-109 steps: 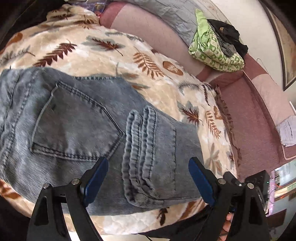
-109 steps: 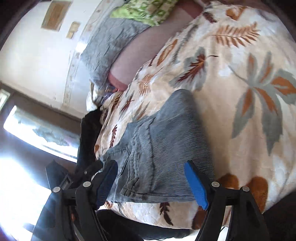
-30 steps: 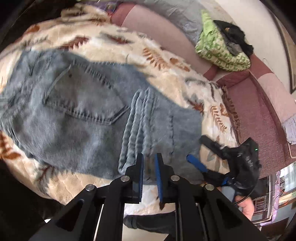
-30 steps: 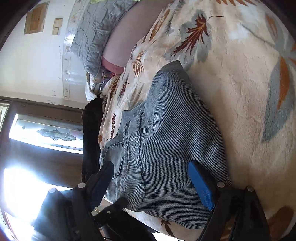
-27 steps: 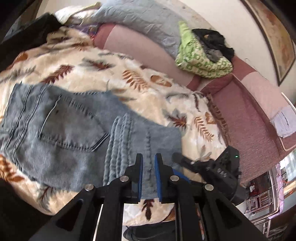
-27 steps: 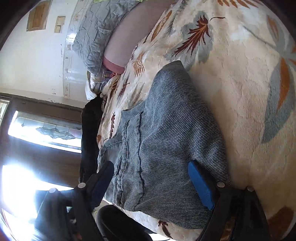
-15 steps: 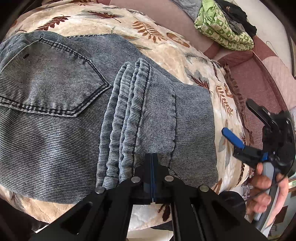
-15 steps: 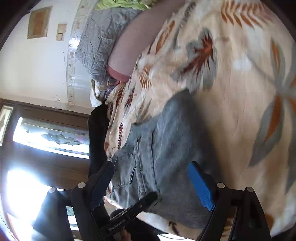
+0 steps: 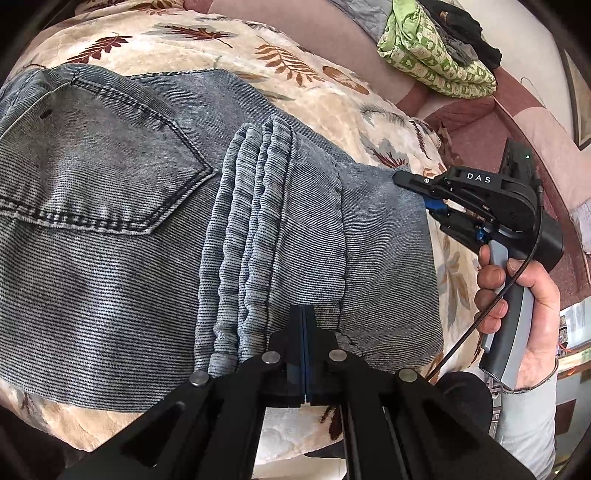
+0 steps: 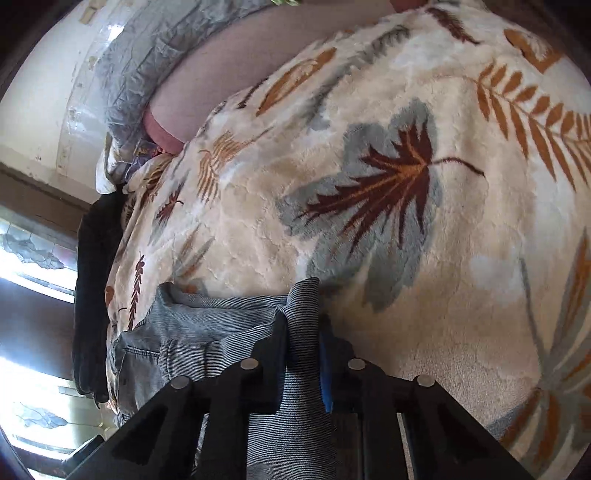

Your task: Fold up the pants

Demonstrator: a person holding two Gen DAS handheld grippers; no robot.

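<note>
The grey-blue jeans (image 9: 155,221) lie folded on a leaf-print blanket (image 9: 332,92), back pocket up, with stacked hems running down the middle. My left gripper (image 9: 303,314) is shut and rests empty on top of the denim near its front edge. My right gripper (image 9: 417,192) grips the far right corner of the folded jeans. In the right wrist view, the right gripper (image 10: 303,332) is shut on a fold of the jeans (image 10: 301,306), with denim between its fingers.
A green patterned cloth (image 9: 432,59) and dark clothes (image 9: 465,33) lie on the maroon sofa at the back. A grey pillow (image 10: 147,62) sits at the blanket's far end. A dark garment (image 10: 92,295) hangs off the blanket by the window.
My left gripper closed and came down onto the jeans. My right gripper, open a moment ago, has closed on the corner of the folded jeans.
</note>
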